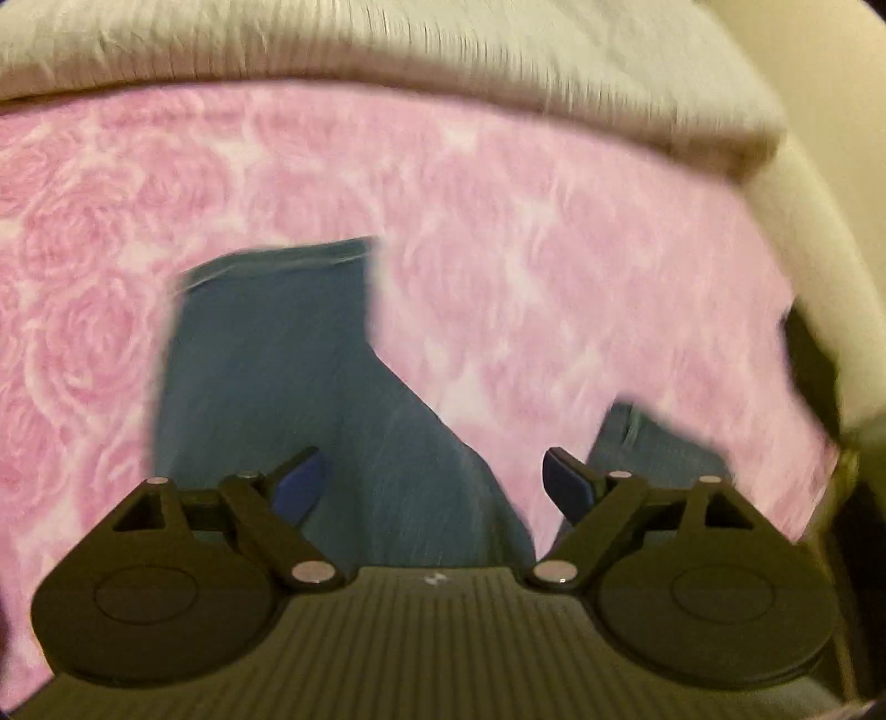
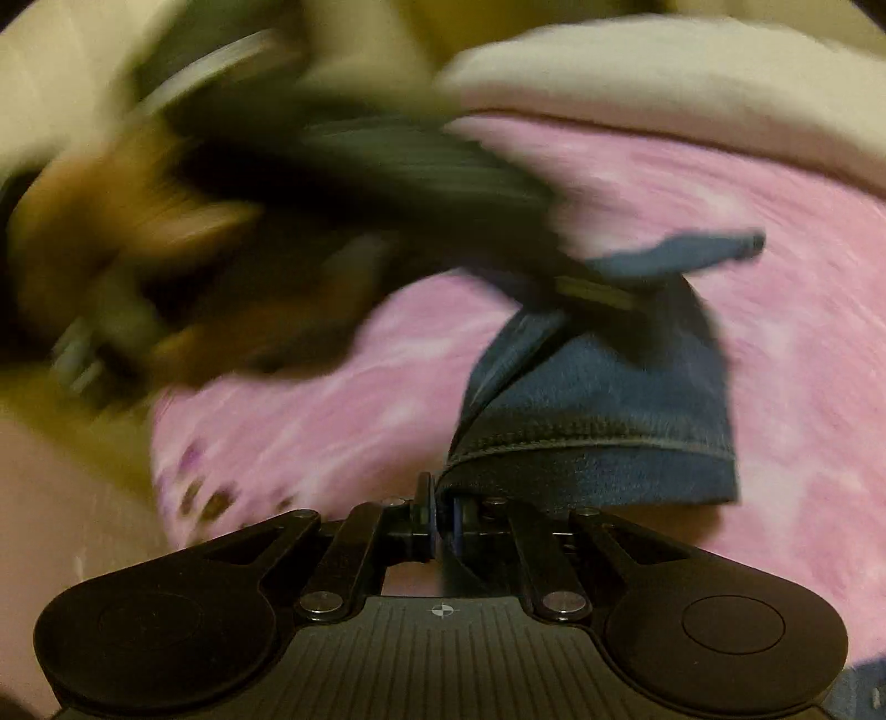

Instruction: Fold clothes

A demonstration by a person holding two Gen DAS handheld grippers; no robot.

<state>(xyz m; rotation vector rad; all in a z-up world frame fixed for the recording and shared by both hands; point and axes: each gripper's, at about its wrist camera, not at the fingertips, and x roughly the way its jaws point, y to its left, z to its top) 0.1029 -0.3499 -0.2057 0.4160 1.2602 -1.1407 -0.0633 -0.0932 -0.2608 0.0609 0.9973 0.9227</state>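
Blue jeans [image 1: 277,354] lie on a pink rose-patterned bedsheet [image 1: 554,277]. In the left wrist view one leg runs away from me and a second piece of denim [image 1: 653,448] shows at the right. My left gripper [image 1: 432,482] is open and empty, just above the denim. In the right wrist view my right gripper [image 2: 440,509] is shut on the hemmed edge of the jeans [image 2: 598,421] and lifts it. The left gripper [image 2: 421,166], blurred, shows there with the hand holding it, over the far end of the denim.
A grey-white blanket [image 1: 443,50] lies folded along the far side of the bed. A cream bed edge [image 1: 803,232] curves at the right. A dark object [image 1: 808,360] sits by the right edge of the sheet.
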